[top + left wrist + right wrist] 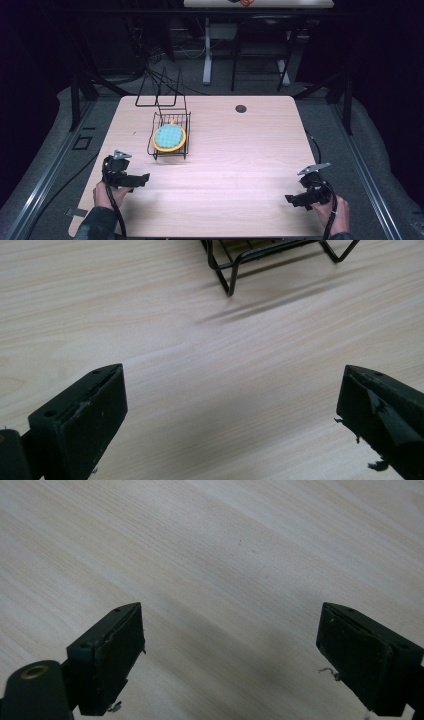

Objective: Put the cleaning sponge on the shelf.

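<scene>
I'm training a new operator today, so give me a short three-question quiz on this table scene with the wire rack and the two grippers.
1. True or false: the round orange-rimmed plate lies in the black wire rack.
2. Which gripper is nearer the rack: A) the left gripper or B) the right gripper?
3. How do the jaws of each gripper stand, and is anything between them?

Key
1. True; the plate, with its light blue middle, sits inside the rack.
2. A; the rack's corner shows just ahead of it in the left gripper view.
3. Both stand wide open with nothing between them, over the bare wooden table.
</scene>
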{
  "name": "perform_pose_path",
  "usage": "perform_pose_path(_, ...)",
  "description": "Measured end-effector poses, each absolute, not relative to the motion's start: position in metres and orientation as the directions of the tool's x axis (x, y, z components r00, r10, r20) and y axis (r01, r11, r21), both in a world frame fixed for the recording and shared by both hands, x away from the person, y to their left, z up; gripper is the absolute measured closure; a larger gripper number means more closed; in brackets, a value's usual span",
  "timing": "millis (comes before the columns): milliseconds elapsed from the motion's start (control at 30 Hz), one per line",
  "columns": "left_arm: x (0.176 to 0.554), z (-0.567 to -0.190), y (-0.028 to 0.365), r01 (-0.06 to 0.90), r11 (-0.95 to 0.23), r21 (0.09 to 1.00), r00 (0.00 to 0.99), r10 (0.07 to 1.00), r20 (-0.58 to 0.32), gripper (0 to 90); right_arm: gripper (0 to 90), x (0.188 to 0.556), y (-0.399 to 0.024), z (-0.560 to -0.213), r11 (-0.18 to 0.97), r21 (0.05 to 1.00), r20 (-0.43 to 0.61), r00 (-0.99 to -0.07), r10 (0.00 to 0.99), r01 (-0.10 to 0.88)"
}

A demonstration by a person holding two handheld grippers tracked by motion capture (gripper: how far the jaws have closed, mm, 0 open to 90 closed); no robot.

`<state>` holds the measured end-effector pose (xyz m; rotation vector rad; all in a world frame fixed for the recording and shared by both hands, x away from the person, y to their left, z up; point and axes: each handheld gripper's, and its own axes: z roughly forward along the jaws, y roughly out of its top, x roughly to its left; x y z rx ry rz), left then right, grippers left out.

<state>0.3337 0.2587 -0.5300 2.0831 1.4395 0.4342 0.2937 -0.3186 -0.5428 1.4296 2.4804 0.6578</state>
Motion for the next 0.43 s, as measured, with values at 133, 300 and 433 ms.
perform_pose_path(133,0.3364,-0.5322,0.2601,0.756,-0.271,0.596,0.378,0.924,-0.058,0.1,11.5,0.2939,-0.3183,-0.5433,0.425,0.480,0.046,-0.506,0.861,0.768)
perform_pose_path(300,0.3396,-0.5332,0.2591,0.752,-0.289,0.592,0.395,0.917,-0.054,0.0,11.5,0.2947,-0.3192,-0.5431,0.417,0.487,0.048,-0.501,0.864,0.767)
perform_pose_path(433,0.3413,-0.5337,0.2586,0.752,-0.288,0.593,0.395,0.917,-0.055,0.1,11.5,0.2954,-0.3200,-0.5445,0.412,0.492,0.052,-0.498,0.866,0.767)
